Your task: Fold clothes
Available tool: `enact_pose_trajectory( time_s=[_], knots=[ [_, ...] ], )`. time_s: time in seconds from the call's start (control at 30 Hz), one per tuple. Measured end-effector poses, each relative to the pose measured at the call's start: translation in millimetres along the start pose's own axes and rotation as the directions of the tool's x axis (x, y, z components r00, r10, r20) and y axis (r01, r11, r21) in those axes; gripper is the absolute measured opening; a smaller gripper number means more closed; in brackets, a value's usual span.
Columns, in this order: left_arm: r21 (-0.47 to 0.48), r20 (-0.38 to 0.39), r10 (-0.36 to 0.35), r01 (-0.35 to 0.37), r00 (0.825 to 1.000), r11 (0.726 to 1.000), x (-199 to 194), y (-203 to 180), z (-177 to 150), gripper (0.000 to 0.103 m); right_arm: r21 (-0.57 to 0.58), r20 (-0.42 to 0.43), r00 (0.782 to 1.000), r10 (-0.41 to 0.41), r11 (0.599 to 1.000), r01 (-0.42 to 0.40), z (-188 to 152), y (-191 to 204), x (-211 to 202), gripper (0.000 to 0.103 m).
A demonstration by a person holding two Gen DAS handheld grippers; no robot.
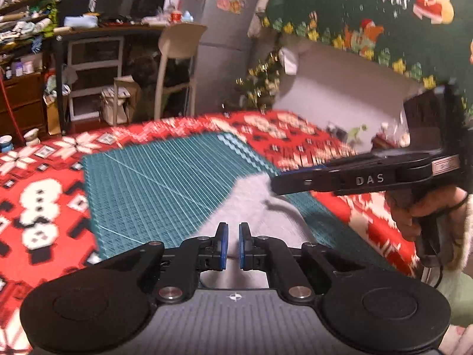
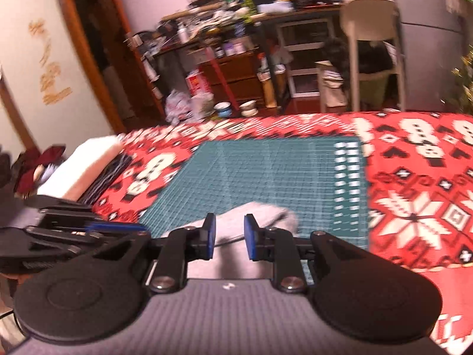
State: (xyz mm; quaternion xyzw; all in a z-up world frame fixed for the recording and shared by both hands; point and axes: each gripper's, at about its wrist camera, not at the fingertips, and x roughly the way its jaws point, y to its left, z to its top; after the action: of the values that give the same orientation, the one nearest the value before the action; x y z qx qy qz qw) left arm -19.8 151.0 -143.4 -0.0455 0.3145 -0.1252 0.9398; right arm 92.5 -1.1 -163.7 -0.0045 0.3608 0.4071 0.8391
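Green mat | grey garment | both hand-held grippers parted

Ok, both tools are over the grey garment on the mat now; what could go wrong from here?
1. Both views are motion-blurred, so closing now may catch the wrong part of the grey garment.
2. The right tool and left tool sit close together, so they could knock each other.
3. The garment lies at the near edge of the green mat and could drag onto the red cloth.
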Motion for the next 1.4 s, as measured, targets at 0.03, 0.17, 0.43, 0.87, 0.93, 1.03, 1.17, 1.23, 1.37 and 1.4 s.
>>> enact_pose_trajectory(
  time_s=[0.03,0.17,0.43,0.87,0.93,1.03,1.17,1.23,1.37,1.4],
  knots=[
    [0.010,-0.008,0.013,-0.013,1.000,1.000,4,-4,-3,0.005,-0.017,-0.002,1.000,0.002,1.000,-0.002,-2,5,1,0.024],
    [0.068,-0.016,0.071,-0.070,0.997,0.995,14,-17,-13,0.010,-0.080,-0.010,1.000,0.010,0.997,-0.010,-11,24,3,0.022],
    [0.038,0.010,0.067,-0.067,0.998,0.997,0,-18,-11,0.010,-0.099,0.038,0.998,-0.047,0.994,0.051,-6,20,-7,0.023],
    [0.061,-0.044,0.082,-0.079,0.996,0.995,-18,-27,-27,0.010,0.007,0.011,1.000,-0.028,1.000,0.027,-20,0,-30,0.024],
    [0.049,-0.055,0.086,-0.083,0.995,0.995,-26,-28,-32,0.010,0.017,-0.013,1.000,0.000,1.000,0.000,-27,7,-39,0.026],
    [-0.020,-0.074,0.082,-0.083,0.994,0.996,-39,-25,-39,0.010,0.085,-0.055,0.997,0.045,0.996,-0.041,-40,12,-50,0.039],
    [-0.153,-0.094,0.078,-0.092,0.993,0.984,-56,-17,-56,0.032,0.150,-0.106,0.992,0.072,0.987,-0.056,-61,17,-64,0.042],
    [-0.190,-0.094,0.067,-0.084,0.993,0.978,-63,-16,-62,0.032,0.163,-0.121,0.989,0.089,0.984,-0.068,-70,22,-71,0.042],
    [-0.246,-0.107,0.022,-0.048,0.994,0.968,-72,-17,-70,0.030,0.202,-0.148,0.980,0.131,0.974,-0.100,-86,29,-80,0.042],
    [-0.270,-0.107,-0.003,-0.027,0.994,0.962,-74,-16,-71,0.030,0.212,-0.155,0.978,0.139,0.972,-0.105,-90,31,-81,0.042]
  ],
)
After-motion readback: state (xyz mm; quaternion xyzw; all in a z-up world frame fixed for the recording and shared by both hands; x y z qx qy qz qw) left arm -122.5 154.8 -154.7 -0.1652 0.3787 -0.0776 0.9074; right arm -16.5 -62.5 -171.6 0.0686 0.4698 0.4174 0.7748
